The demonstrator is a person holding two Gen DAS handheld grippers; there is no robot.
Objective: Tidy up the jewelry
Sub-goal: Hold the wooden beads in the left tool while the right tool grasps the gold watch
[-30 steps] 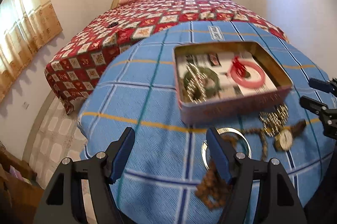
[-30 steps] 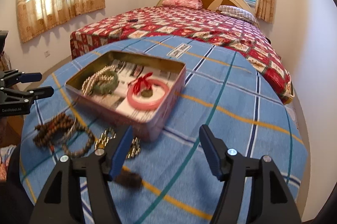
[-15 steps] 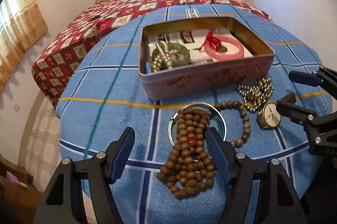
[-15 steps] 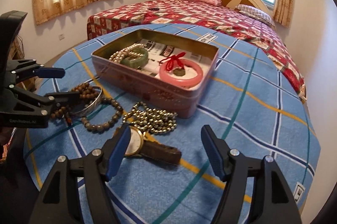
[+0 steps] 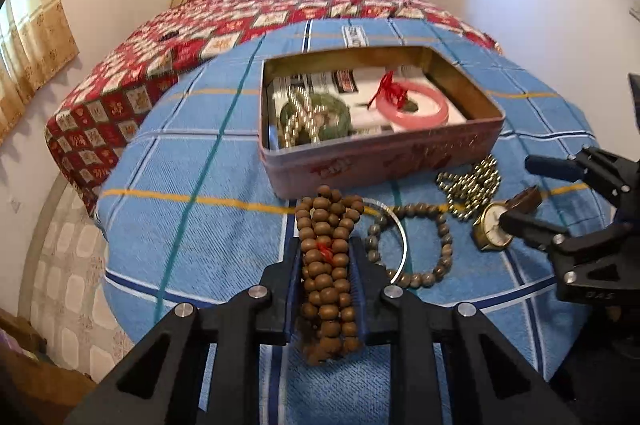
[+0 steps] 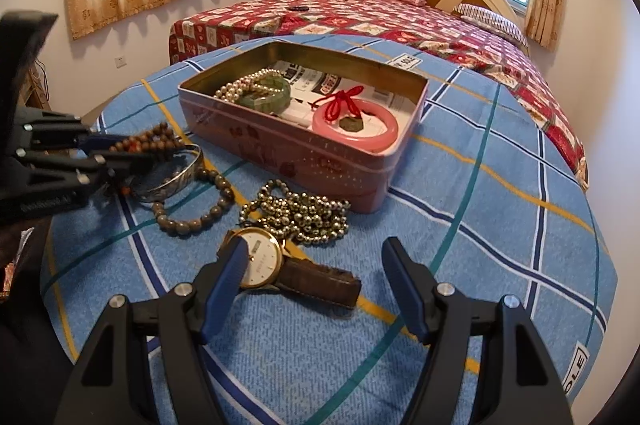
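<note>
My left gripper (image 5: pixel 325 249) is shut on a long brown wooden bead strand (image 5: pixel 326 265), seen too in the right wrist view (image 6: pixel 148 145). A pink tin box (image 5: pixel 384 161) (image 6: pixel 304 161) holds a green bangle with pearls (image 5: pixel 316 115) and a pink bangle with red cord (image 5: pixel 412 103). On the blue cloth lie a silver bangle (image 5: pixel 400 245), a grey-brown bead bracelet (image 5: pixel 444 253), a metal ball chain (image 6: pixel 300 209) and a gold wristwatch (image 6: pixel 260 257). My right gripper (image 6: pixel 316 257) is open around the watch, its left finger by the dial.
The round table (image 6: pixel 500 225) has a blue checked cloth. A bed with a red patterned cover (image 5: pixel 248 17) stands just behind it. Walls and curtained windows lie beyond. The table edge drops off at left and right.
My left gripper has moved forward and closed on the brown bead strand. My right gripper has come down closer to the watch, still open.
</note>
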